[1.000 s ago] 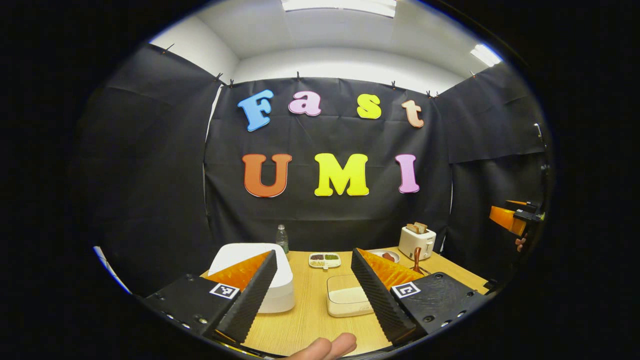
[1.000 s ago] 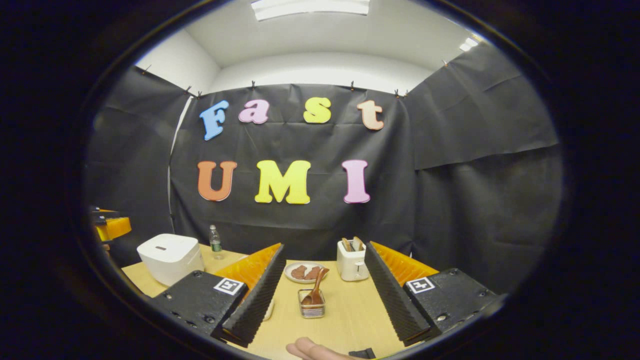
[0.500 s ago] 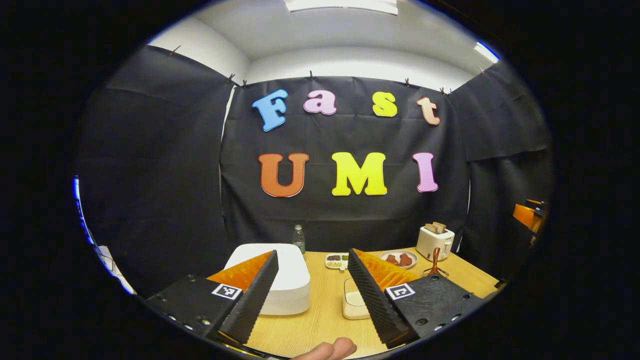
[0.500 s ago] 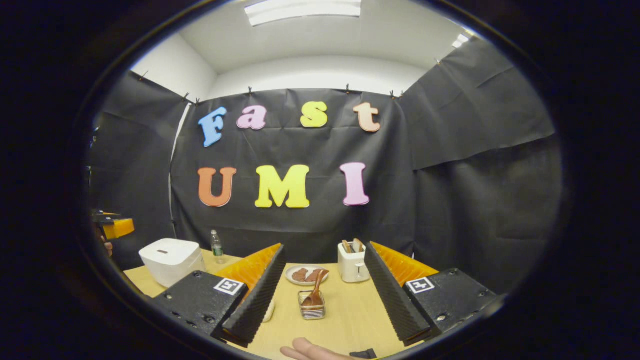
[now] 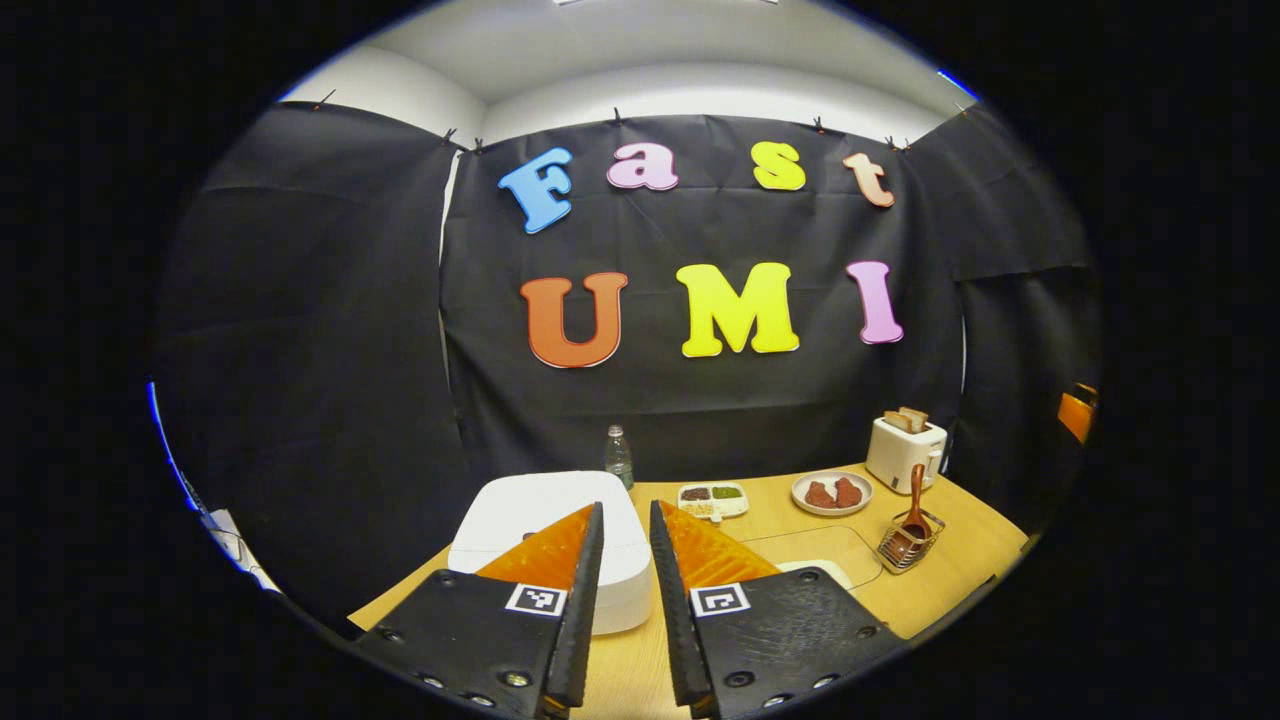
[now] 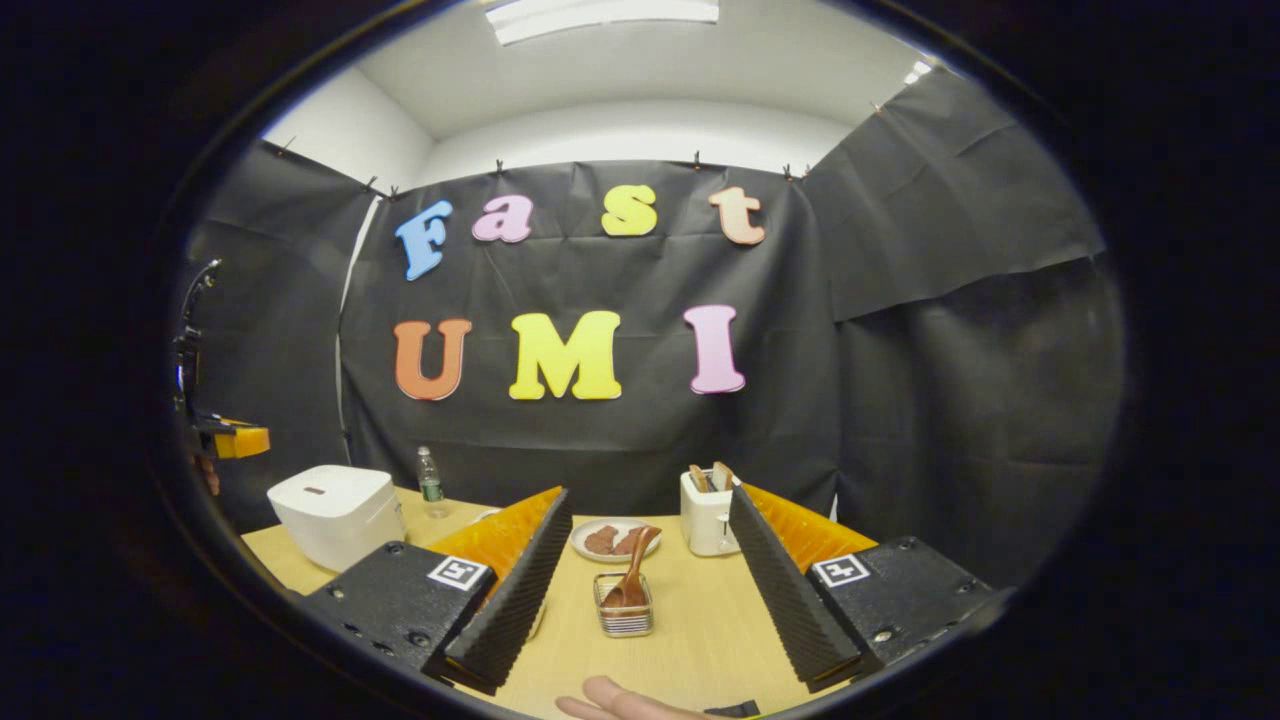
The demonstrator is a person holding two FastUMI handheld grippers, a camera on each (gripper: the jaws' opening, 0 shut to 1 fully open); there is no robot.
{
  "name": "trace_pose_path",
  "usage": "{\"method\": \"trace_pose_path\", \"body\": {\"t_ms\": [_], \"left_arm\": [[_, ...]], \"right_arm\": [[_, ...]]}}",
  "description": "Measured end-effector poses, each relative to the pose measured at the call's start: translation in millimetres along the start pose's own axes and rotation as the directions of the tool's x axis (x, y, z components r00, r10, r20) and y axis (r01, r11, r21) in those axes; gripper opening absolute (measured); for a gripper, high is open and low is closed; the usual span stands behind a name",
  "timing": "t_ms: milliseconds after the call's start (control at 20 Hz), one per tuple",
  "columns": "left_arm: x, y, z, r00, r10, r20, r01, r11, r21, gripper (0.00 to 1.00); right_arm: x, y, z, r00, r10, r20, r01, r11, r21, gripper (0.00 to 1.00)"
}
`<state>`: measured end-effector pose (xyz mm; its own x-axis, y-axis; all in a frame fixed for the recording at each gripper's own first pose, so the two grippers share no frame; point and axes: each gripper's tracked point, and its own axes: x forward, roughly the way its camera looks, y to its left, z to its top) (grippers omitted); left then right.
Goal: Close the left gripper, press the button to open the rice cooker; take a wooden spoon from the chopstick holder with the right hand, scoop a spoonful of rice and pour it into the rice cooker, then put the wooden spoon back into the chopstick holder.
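Observation:
In the left gripper view, my left gripper is all but shut, with a thin slit between its fingers and nothing in it. It hovers just in front of the white rice cooker, whose lid is down. The flat rice box lies to its right, partly behind a finger. A wooden spoon stands in the wire chopstick holder near the right edge. In the right gripper view, my right gripper is open and empty, and the holder with the spoon sits between its fingers, farther off. The rice cooker is at far left.
On the wooden table stand a water bottle, a small divided dish, a plate of brown food and a white toaster with bread. The toaster is beside my right finger. A fingertip shows at the bottom.
My left gripper's fingers have come together from wide open to almost touching, and its view has swung left and dipped toward the rice cooker. The right gripper has barely moved.

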<state>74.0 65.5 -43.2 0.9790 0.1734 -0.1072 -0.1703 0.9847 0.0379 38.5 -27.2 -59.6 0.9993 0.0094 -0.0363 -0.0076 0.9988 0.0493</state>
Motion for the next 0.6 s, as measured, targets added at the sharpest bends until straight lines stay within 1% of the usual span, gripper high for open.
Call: {"method": "trace_pose_path", "body": {"t_ms": [50, 100, 150, 200, 250, 300, 350, 400, 450, 550, 600], "left_arm": [[9.7, 10.9, -0.5, 0.999, 0.041, 0.007, -0.041, 0.999, 0.006, 0.30], [19.7, 14.7, -1.1, 0.998, 0.058, 0.007, -0.058, 0.998, 0.005, 0.29], [36.3, 26.6, -10.7, 0.995, 0.098, -0.007, -0.099, 0.995, -0.022, 0.29], [41.8, 27.6, -14.2, 0.994, 0.102, -0.028, -0.103, 0.993, -0.053, 0.00], [50.7, 25.9, -23.6, 0.995, 0.088, -0.056, -0.092, 0.993, -0.075, 0.01], [59.5, 28.8, -28.6, 0.993, 0.089, -0.074, -0.095, 0.992, -0.084, 0.00], [65.5, 33.6, -34.1, 0.991, 0.095, -0.099, -0.104, 0.990, -0.092, 0.00], [83.4, 38.3, -42.5, 0.988, 0.089, -0.127, -0.102, 0.990, -0.099, 0.00], [92.1, 40.9, -52.0, 0.981, 0.093, -0.172, -0.113, 0.987, -0.111, 0.00], [106.1, 45.3, -65.4, 0.971, 0.096, -0.218, -0.121, 0.987, -0.108, 0.00], [112.1, 48.8, -71.8, 0.964, 0.109, -0.241, -0.134, 0.987, -0.091, 0.00]], "right_arm": [[4.6, -2.1, -3.6, 1.000, -0.007, 0.000, 0.007, 1.000, -0.003, 0.96], [9.2, -6.1, -5.8, 1.000, -0.019, 0.003, 0.019, 1.000, -0.013, 0.96], [13.2, -9.0, -9.2, 1.000, -0.030, 0.007, 0.030, 0.999, -0.026, 0.96], [17.2, -11.4, -11.7, 0.999, -0.038, 0.011, 0.038, 0.999, -0.036, 1.00], [20.7, -12.5, -14.1, 0.999, -0.044, 0.015, 0.044, 0.998, -0.044, 1.00], [23.7, -13.5, -16.8, 0.999, -0.045, 0.015, 0.046, 0.998, -0.049, 1.00], [27.3, -14.3, -21.3, 0.999, -0.043, 0.011, 0.043, 0.998, -0.051, 0.96], [29.9, -14.2, -25.6, 0.999, -0.038, 0.003, 0.038, 0.998, -0.049, 1.00], [32.8, -14.0, -30.0, 0.999, -0.033, -0.004, 0.033, 0.998, -0.047, 1.00], [38.1, -15.9, -37.0, 0.999, -0.034, -0.017, 0.033, 0.998, -0.048, 1.00], [41.5, -16.9, -39.9, 0.999, -0.034, -0.023, 0.033, 0.998, -0.049, 0.96]]}}
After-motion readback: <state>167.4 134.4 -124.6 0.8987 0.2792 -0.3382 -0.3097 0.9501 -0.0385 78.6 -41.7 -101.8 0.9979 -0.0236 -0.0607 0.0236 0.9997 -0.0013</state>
